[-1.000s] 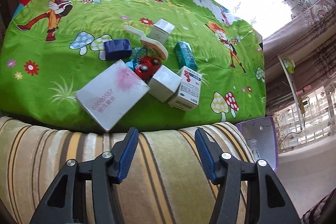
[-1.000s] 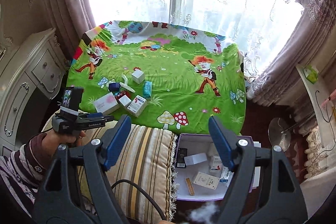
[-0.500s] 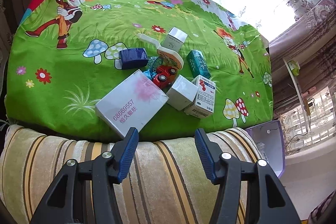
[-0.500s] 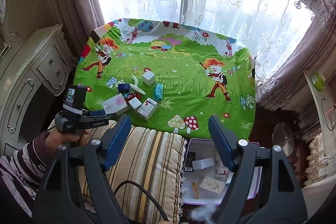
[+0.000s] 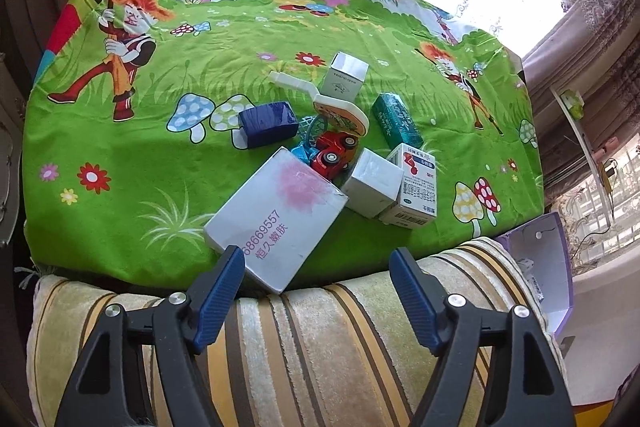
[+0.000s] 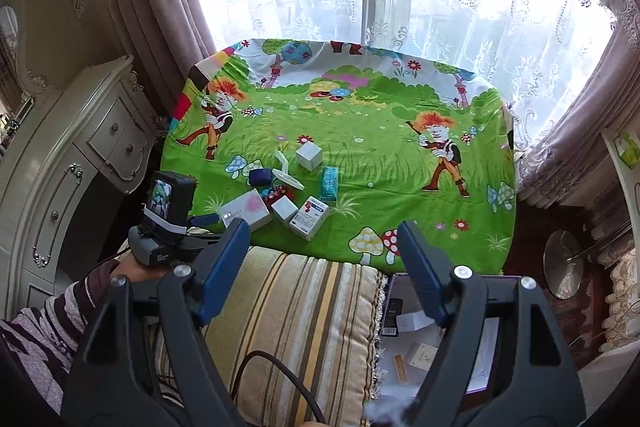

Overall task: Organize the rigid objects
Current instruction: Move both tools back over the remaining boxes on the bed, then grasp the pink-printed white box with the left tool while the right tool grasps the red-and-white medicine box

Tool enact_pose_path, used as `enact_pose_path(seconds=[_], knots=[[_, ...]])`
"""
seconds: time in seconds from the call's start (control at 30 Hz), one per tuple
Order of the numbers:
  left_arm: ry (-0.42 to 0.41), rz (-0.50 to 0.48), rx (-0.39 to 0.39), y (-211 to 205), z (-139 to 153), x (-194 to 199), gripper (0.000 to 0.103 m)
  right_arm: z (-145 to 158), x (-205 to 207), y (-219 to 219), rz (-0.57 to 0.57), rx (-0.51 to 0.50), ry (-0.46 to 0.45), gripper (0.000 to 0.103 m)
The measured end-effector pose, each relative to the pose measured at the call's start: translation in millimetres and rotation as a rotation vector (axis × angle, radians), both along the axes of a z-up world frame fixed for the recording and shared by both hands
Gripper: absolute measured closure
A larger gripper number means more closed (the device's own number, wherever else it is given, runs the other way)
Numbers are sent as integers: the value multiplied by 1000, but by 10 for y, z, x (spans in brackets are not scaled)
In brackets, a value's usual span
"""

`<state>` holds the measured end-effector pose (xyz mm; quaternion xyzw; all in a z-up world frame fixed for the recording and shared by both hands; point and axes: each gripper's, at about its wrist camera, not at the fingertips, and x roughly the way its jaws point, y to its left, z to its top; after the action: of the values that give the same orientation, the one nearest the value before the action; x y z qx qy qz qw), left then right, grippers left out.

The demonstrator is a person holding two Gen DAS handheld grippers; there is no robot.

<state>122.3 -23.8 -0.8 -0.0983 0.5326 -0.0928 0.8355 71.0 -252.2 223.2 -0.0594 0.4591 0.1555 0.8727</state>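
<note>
On the bench [image 5: 120, 163], a cluster of things sits toward the near edge, left of the middle. The flat box [image 5: 276, 219] lies nearest, its corner overhanging that edge. Behind it are the toy cars [image 5: 332, 151]; right of them a small box [image 5: 372, 183] touches the medicine carton [image 5: 414, 191]. Farther back stands a cube box [image 5: 344, 75]. A striped cushion [image 5: 304, 339] lies before the near edge, and an open box [image 6: 416, 343] on the floor to its right.
</note>
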Motion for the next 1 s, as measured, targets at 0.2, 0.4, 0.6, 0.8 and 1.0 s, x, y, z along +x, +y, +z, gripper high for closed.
enact_pose_path(seconds=[0.2, 0.4, 0.6, 0.8, 1.0], knots=[[3, -97, 89, 10, -87, 102, 20, -438, 290, -33, -17, -65, 62, 24], [-1, -204, 173, 14, -164, 208, 19, -811, 563, -233, -51, -85, 98, 24], [31, -271, 181, -26, -285, 314, 19, -1252, 792, -341, -96, -93, 133, 24], [50, -293, 208, -68, -358, 397, 19, -1691, 866, -207, -45, -77, 180, 24], [80, -286, 194, -37, -456, 464, 19, -2085, 932, -38, -88, 14, 265, 24]])
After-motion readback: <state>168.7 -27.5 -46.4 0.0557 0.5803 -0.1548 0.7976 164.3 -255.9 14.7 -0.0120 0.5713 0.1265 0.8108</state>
